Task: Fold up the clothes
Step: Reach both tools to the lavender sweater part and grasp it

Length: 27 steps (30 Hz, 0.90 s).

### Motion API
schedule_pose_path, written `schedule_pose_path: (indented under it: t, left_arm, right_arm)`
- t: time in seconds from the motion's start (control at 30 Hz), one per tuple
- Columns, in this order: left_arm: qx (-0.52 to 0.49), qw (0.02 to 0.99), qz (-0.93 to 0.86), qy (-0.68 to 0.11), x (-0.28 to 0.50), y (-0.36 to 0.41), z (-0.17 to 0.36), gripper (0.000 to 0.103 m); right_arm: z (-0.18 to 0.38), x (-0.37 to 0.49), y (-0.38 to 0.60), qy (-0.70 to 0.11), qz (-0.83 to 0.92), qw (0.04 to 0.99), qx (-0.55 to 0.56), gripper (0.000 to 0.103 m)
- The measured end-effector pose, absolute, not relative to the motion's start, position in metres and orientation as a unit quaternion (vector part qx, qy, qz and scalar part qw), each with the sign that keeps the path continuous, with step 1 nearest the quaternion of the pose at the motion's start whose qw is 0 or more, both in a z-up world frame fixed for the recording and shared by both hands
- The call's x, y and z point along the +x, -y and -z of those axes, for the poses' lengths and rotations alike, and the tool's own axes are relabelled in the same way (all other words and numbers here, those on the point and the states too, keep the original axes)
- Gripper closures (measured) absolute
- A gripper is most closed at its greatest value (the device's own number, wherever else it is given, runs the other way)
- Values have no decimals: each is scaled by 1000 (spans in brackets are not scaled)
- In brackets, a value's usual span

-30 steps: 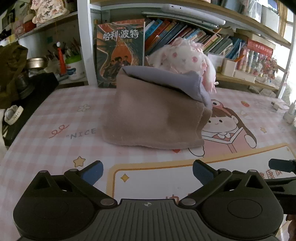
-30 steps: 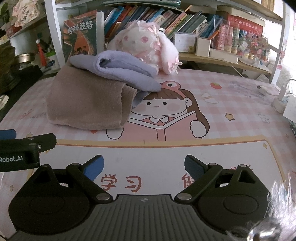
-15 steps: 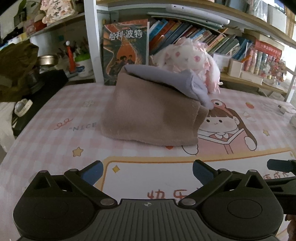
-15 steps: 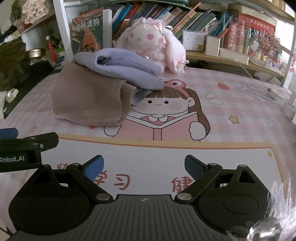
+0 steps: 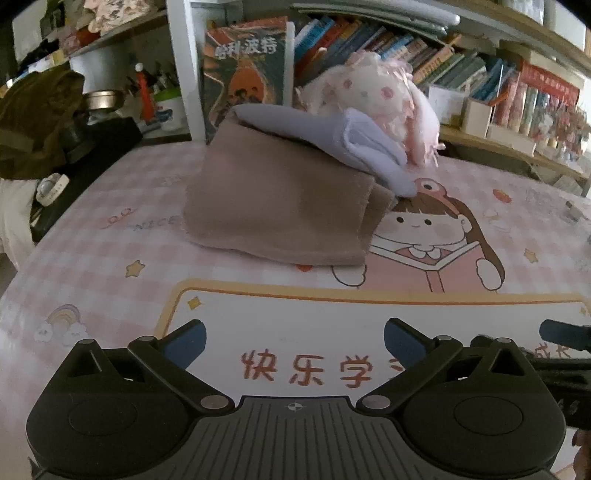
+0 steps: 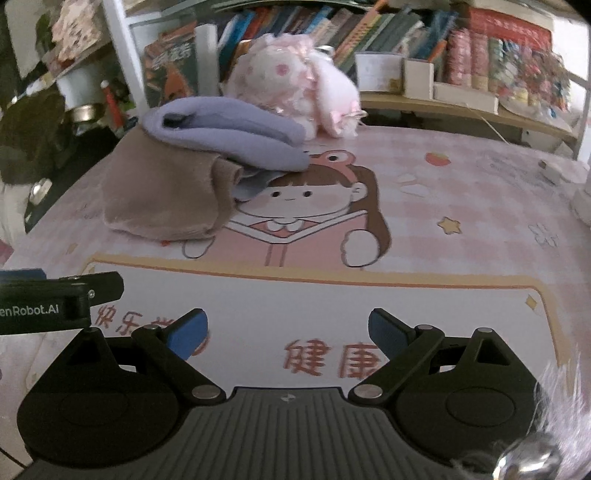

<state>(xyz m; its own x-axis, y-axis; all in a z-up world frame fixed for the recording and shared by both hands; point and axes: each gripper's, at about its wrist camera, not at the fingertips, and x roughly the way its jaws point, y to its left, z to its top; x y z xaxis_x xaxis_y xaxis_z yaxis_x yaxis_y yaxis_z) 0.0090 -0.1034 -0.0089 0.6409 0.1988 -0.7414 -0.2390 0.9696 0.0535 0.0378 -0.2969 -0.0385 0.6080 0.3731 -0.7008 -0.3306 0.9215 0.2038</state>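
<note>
In the left wrist view, the left gripper (image 5: 293,338) hovers with jaws wide, holding nothing, near the brown cloth (image 5: 280,206) folded on the desk (image 5: 92,258), lilac cloth (image 5: 332,136) atop; in the right wrist view, the right gripper (image 6: 288,325) likewise gapes, empty, near the brown cloth (image 6: 162,192).

Folded brown plush garment (image 5: 280,206): its underside and far edge are hidden, the latter by the folded lavender fleece garment (image 5: 332,147) lying on top. Pink-and-white plush rabbit (image 5: 384,96): lower body concealed behind the lavender fleece. Row of books on the shelf (image 6: 332,26): spine titles blurred, illegible. Right hand-held gripper (image 5: 565,338): cut off by the left wrist view's right edge.
</note>
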Motion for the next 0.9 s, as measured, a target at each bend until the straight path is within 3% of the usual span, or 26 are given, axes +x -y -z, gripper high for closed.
schedule_pose_path:
  t: [0.17,0.27,0.63,0.8,0.87,0.9]
  left_arm:
    - [-5,905,-119,-408,23,114,9,0]
    - [2,909,-109,-403,37,119,6,0]
    - [16,939,-115,-322,107,124,-15,3]
    - [-18,938,-145,-313,144,114,-15,32]
    - [-43,934,-163,-316,157,106,-14,49]
    - [-53,929,-174,-323,162,99,-11,66]
  right_arm:
    - [39,53,315,-398,-191,895,68,8]
    - [36,62,324,-391,-187,897,91,3]
    - [28,82,353,-378,-164,902,130,2]
    - [26,83,359,-380,-157,901,138,2]
    - [25,83,360,-381,-160,900,141,2]
    - [24,84,361,-381,-162,899,143,2]
